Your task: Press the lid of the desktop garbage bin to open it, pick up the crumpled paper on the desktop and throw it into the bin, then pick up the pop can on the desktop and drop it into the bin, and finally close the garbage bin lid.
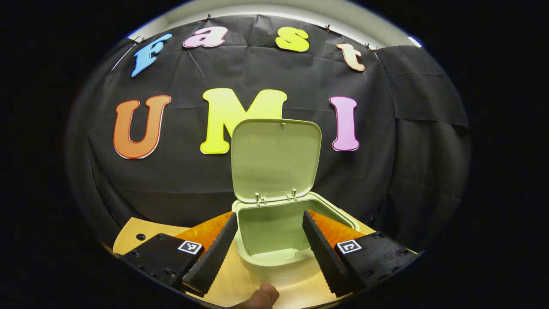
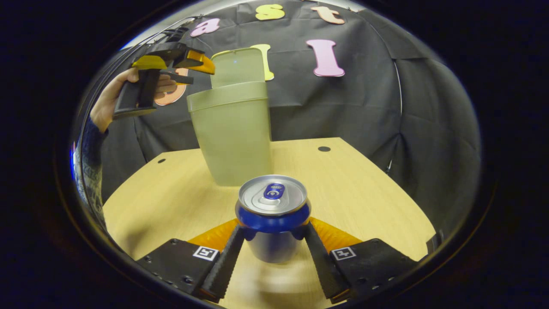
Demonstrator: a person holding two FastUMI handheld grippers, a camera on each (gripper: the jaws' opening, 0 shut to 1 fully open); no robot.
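Note:
The pale green bin [image 1: 343, 216] stands open, its lid [image 1: 276, 159] tipped upright at the back. My left gripper [image 1: 269, 214] hovers open just in front of and above the bin's mouth, with nothing between its fingers. The inside of the bin that shows looks bare. In the right gripper view the pop can [image 2: 273, 197], silver with a blue band, stands upright between the fingers of my right gripper [image 2: 274, 227], which is shut on it. Behind the can stands the bin [image 2: 231, 133] with its raised lid [image 2: 238, 66]. A hand holds the left gripper [image 2: 201, 64] high at the bin's left.
The wooden table [image 2: 364, 193] has a rounded edge and small dark holes [image 2: 324, 149]. Black cloth walls close in behind and to the right. A patterned sleeve [image 2: 88, 167] reaches up on the left. A fingertip [image 1: 262, 296] shows at the bottom of the left gripper view.

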